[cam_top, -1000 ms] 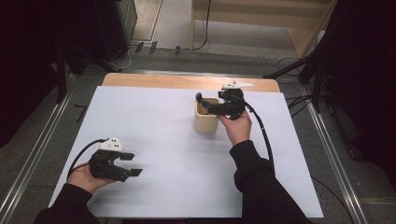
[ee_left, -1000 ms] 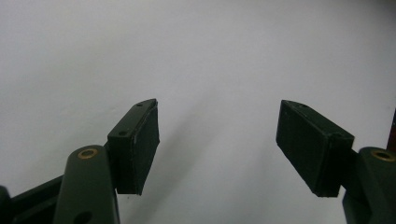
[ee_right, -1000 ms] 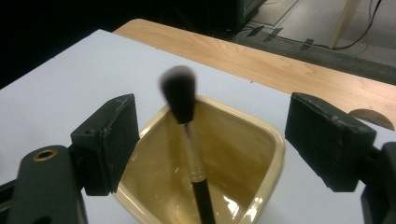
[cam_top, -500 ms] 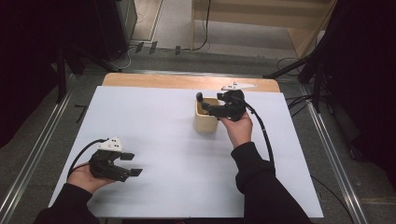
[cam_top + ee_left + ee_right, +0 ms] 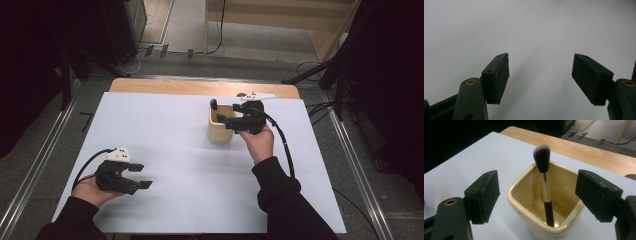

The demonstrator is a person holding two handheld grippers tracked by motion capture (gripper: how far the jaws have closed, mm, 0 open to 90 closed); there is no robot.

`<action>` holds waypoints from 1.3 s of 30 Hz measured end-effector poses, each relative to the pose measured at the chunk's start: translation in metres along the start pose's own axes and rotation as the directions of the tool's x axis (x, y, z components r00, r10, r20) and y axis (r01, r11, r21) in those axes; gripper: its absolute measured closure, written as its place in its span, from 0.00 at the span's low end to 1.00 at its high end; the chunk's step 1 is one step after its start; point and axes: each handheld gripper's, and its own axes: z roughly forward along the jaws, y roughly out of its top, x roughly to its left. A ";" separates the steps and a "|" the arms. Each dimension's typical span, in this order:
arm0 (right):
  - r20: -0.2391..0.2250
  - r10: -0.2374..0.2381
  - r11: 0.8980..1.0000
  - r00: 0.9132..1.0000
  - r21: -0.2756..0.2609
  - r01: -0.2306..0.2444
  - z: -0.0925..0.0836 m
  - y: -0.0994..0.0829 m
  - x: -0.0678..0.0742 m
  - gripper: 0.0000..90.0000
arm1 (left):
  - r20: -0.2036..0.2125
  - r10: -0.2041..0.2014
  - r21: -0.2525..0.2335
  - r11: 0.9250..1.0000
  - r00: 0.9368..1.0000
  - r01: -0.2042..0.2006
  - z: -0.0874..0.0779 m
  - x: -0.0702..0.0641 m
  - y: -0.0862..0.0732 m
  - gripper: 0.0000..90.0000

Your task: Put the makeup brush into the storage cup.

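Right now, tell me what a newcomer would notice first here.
A cream cup at the far right of the white table, with a black makeup brush standing in it, bristles up. The right hand-held gripper hangs by the cup with its jaws open on either side of it. The left hand-held gripper rests open at the near left.

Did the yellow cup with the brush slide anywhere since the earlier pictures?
No. In the high view the cup sits at the same spot, just below the table's wooden edge.
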 end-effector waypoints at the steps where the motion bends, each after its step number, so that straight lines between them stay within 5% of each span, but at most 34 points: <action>1: -0.002 -0.001 1.000 1.000 0.000 0.001 -0.001 -0.001 0.000 0.22 | 0.000 0.000 0.001 1.000 1.000 0.000 0.000 0.000 0.000 0.34; 8: -0.001 -0.052 0.998 0.999 0.025 0.052 -0.006 -0.005 0.007 0.23 | 0.007 -0.005 -0.008 1.000 1.000 0.005 -0.001 0.000 0.000 0.33; 39: -0.122 -0.104 0.994 0.987 0.013 0.107 -0.039 -0.043 0.019 0.24 | 0.007 -0.010 -0.012 1.000 1.000 0.010 0.000 0.000 0.000 0.30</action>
